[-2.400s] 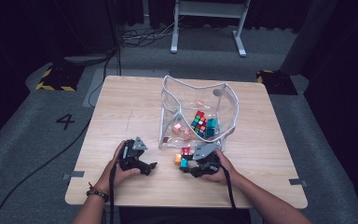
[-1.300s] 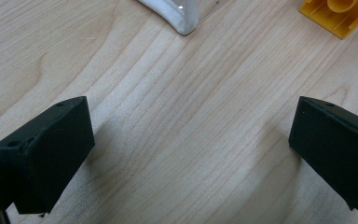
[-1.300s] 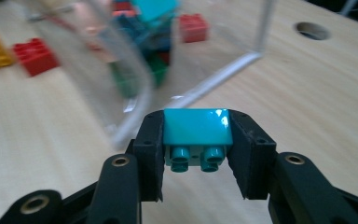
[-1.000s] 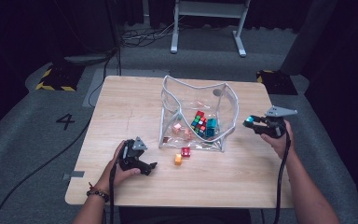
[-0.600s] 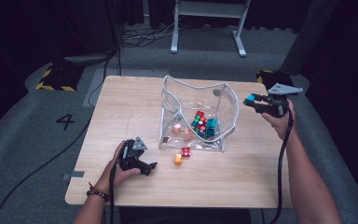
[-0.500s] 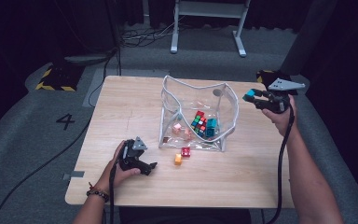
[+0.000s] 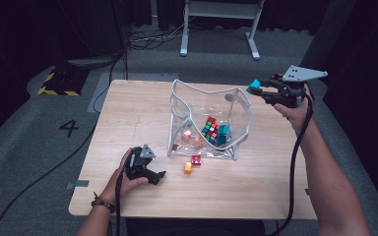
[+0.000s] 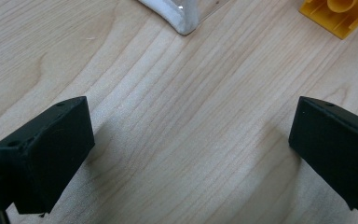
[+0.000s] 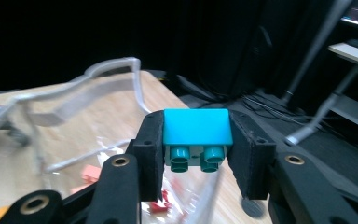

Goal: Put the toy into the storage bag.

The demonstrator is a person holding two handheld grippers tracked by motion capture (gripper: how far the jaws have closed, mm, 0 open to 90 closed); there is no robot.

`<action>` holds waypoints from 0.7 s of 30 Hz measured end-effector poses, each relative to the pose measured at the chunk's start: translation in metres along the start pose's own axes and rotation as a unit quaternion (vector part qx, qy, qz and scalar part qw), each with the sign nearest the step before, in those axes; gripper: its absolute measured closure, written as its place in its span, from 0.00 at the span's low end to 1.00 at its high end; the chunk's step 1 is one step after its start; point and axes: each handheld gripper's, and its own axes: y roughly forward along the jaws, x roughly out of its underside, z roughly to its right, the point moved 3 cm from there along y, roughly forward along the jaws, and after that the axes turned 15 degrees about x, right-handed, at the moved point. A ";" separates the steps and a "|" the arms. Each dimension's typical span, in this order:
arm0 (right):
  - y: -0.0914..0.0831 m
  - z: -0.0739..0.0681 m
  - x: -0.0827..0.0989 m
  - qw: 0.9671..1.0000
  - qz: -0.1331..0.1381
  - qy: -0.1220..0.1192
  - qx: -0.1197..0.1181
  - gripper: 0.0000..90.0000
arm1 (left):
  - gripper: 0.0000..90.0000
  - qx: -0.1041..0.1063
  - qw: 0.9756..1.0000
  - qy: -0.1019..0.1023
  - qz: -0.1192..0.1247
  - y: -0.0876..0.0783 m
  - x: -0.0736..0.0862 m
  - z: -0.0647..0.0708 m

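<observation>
1. While the right gripper (image 7: pixel 259 90) hangs in the air beside the upper right rim of the clear plastic zip pouch (image 7: pixel 207 98), its fingers are clenched on a small turquoise plastic building brick (image 9: pixel 196 127), so the pickup looks done and the drop into the pouch is left.
2. Inside the pouch lie several pieces already: a multicoloured puzzle cube (image 7: pixel 209 129), a teal block (image 7: pixel 223 134) and pinkish bits.
3. Two pieces are left outside on the pale wooden tabletop (image 7: pixel 128 113), just in front of the pouch: a small red brick (image 7: pixel 196 160) and a small orange brick (image 7: pixel 188 167).
4. The turquoise brick's long axis runs crosswise, from one finger to the other; in the right gripper view its smooth face tilts up and its round tubes face the camera.
5. The left gripper (image 7: pixel 153 175) rests on the tabletop, fingers spread wide and released, nothing between them.
</observation>
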 end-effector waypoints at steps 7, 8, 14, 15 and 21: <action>0.006 -0.032 -0.014 0.998 0.006 -0.034 -0.051 0.66 | 0.00 0.000 1.000 0.000 0.000 0.000 0.000 0.000; 0.007 -0.037 -0.016 0.998 0.004 -0.039 -0.058 0.66 | 0.00 0.000 1.000 0.000 0.000 0.000 0.000 0.000; 0.019 -0.061 -0.018 0.993 -0.011 -0.061 -0.100 0.66 | 0.00 0.000 1.000 0.000 0.000 0.000 0.000 0.000; 0.022 -0.064 -0.017 0.992 -0.019 -0.068 -0.101 0.66 | 0.00 0.000 1.000 0.000 0.000 0.000 0.000 0.000; 0.041 -0.077 -0.011 0.987 -0.065 -0.098 -0.110 0.66 | 0.00 0.000 1.000 0.000 0.000 0.000 0.000 0.000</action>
